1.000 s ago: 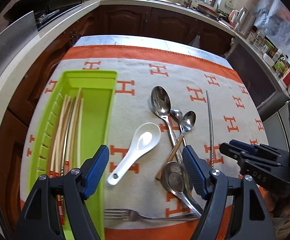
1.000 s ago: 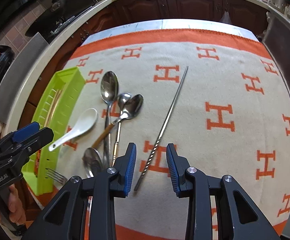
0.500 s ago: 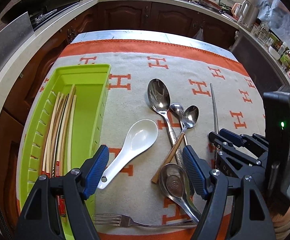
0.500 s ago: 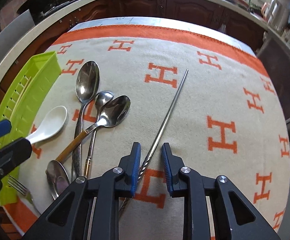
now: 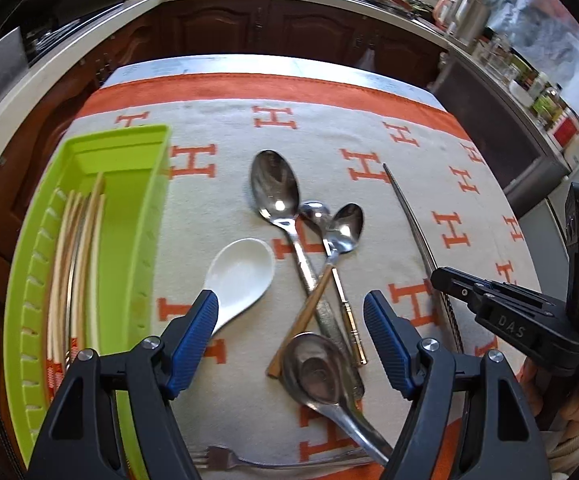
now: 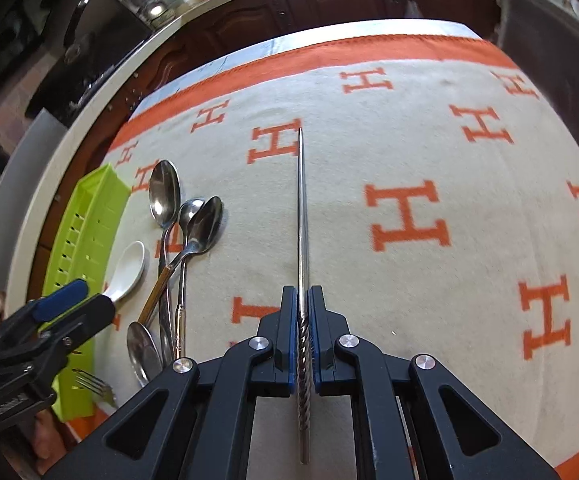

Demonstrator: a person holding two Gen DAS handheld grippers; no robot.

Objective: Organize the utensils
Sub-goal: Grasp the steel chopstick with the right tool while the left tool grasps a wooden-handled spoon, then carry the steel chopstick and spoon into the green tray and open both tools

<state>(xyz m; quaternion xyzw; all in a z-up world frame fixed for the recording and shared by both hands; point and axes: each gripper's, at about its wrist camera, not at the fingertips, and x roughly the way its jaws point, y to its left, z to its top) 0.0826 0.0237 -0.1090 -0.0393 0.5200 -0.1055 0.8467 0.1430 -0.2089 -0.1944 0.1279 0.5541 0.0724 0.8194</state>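
Observation:
My right gripper (image 6: 302, 300) is shut on a twisted-handle metal chopstick (image 6: 301, 208), which runs straight away from the pads over the cloth. From the left wrist, that chopstick (image 5: 413, 220) and the right gripper (image 5: 445, 280) sit at the right. My left gripper (image 5: 291, 300) hovers over crossed spoons, its jaws closing with nothing pressed by the pads. Below it lie a white ceramic spoon (image 5: 245, 268), a large metal spoon (image 5: 275, 184), a wood-handled spoon (image 5: 345, 224) and a round-bowled spoon (image 5: 313, 368). A green tray (image 5: 137, 132) at the left holds wooden chopsticks (image 5: 77, 260).
A fork (image 5: 249, 462) lies near the table's front edge. The cream and orange H-patterned cloth (image 6: 409, 120) covers the table. Dark kitchen cabinets (image 5: 229, 28) and a pale worktop stand beyond it. A person's hand (image 5: 561, 412) holds the right gripper.
My right gripper has sunk onto the metal chopstick and shut on it, rolling so that the stick now points straight ahead. My left gripper has drifted lower over the spoons.

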